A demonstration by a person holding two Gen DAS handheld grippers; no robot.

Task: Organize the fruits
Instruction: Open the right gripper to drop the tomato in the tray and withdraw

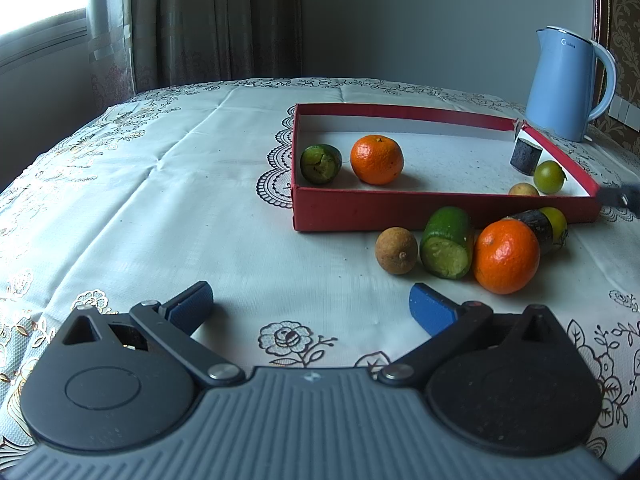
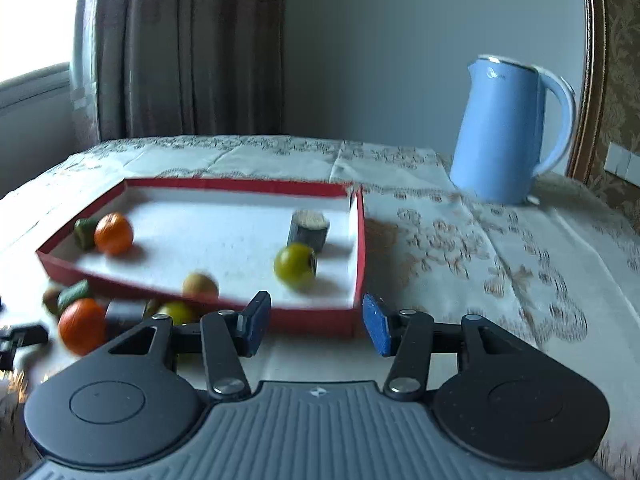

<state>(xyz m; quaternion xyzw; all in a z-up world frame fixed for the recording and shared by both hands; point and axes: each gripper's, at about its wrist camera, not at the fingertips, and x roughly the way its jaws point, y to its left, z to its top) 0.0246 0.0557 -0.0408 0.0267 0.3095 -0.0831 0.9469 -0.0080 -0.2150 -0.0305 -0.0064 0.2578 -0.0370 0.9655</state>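
A shallow red box with a white floor holds an orange, a cut green piece, a dark cut cylinder, a yellow-green round fruit and a small tan fruit. In front of the box lie a tan longan, a cut green cucumber piece, a second orange and a dark piece with a yellow end. My left gripper stands open above the cloth, empty. My right gripper is open just before the box's near right corner, nothing between its pads.
A light blue kettle stands at the back right behind the box. A white floral tablecloth covers the table, with curtains and a window at the back left. The left gripper's dark tip shows at the right wrist view's left edge.
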